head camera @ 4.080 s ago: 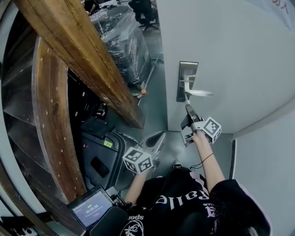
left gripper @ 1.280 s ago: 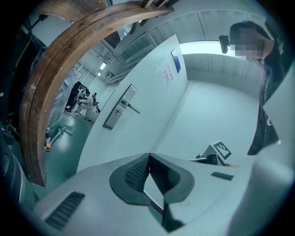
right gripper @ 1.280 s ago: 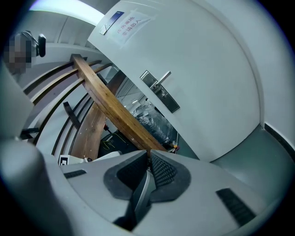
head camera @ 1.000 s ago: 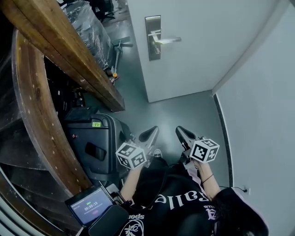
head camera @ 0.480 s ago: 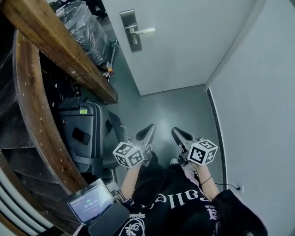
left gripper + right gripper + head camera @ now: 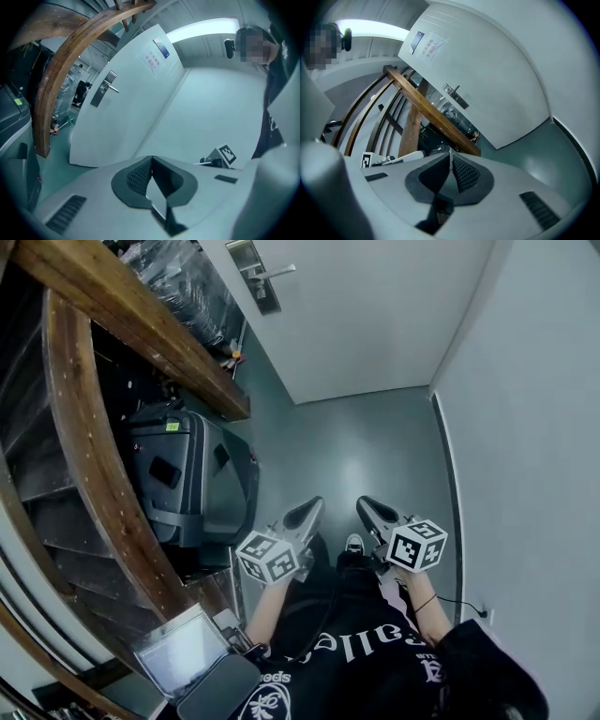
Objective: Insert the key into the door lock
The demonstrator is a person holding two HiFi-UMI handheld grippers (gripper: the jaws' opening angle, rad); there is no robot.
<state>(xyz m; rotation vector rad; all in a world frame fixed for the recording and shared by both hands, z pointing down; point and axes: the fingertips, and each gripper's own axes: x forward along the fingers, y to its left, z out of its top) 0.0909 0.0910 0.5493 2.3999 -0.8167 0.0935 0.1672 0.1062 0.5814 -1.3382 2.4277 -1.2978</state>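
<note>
Change: four seconds ago the right gripper was up at the lock plate. Now it hangs low by the person's body, just beside the left gripper, and the door has slid to the top of the head view, well apart from both.
Meaning: this looks like a withdrawal. The insertion is probably finished or given up, and nothing is being worked on at the lock.
Door: white, with its lock-side edge towards the left of the head view.
Wall: pale and close on the right, limiting any outward swing of the right gripper.
Floor: a bare grey stretch between the person and the door, the one open lane for another approach.
Wooden beam: slants overhead on the left, with a curved wooden rail beneath it.
Hard case: dark, standing under the beam near the left gripper and crowding that side.
Grippers: each gripper's own view shows its jaws pressed together at the tips with nothing between them.
Lever handle: juts rightward from the lock plate.
Key: too small to make out. Neither gripper holds it, and whether it sits in the lock cannot be told.
</note>
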